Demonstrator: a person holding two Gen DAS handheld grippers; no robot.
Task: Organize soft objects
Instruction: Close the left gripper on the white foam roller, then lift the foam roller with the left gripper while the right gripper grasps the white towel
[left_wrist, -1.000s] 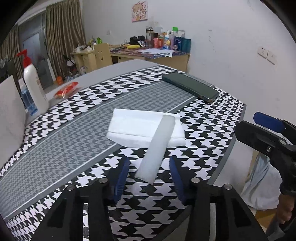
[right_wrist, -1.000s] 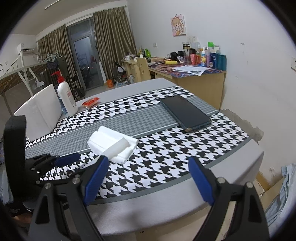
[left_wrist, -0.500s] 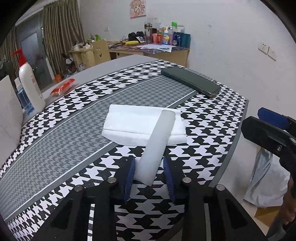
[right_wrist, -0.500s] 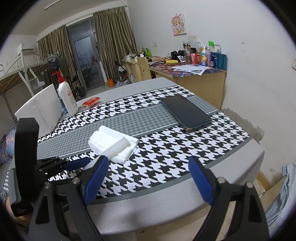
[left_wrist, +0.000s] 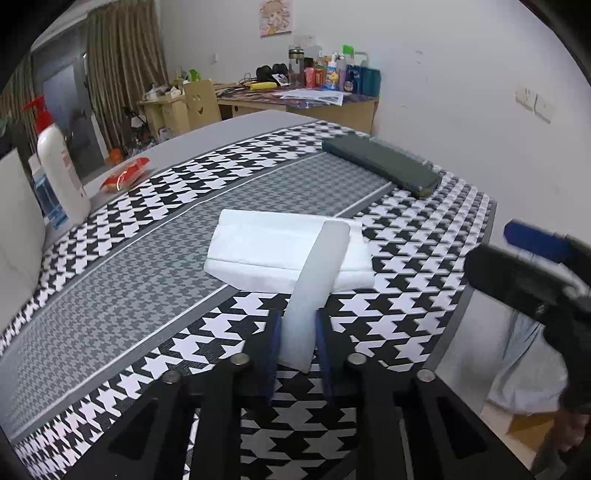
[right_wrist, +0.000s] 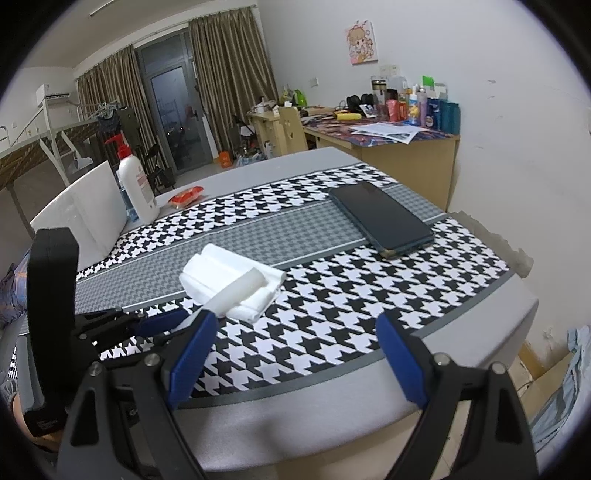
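Right at the near edge of the table, the left gripper (left_wrist: 297, 345) has just been closing, and now its blue pads sit clamped on the near end of a white foam strip (left_wrist: 317, 284), where a second ago they stood well apart on either side of it. The strip has not shifted: its near end is squeezed between the jaws just above the houndstooth table runner (left_wrist: 406, 280), and its far end lies across the folded white towel (left_wrist: 266, 247), slanting up and away. That grip looks like the real news for the task, since a soft piece is now secured and, by my reading, ready to be lifted clear of the towel and put in its place. The right gripper (right_wrist: 295, 354) hangs off to the side over the grey table edge, jaws wide apart and holding nothing, just as it was a second ago. In the right wrist view the strip and towel lie just beyond its left pad, near the middle of the runner. Further along the runner a dark smartphone (right_wrist: 380, 218) lies flat, well apart from the towel. At the far left stand a white pump bottle (right_wrist: 136, 184) with a red top and a small red packet (right_wrist: 186, 195) beside it, with a cluttered desk (right_wrist: 388, 140) against the wall behind.
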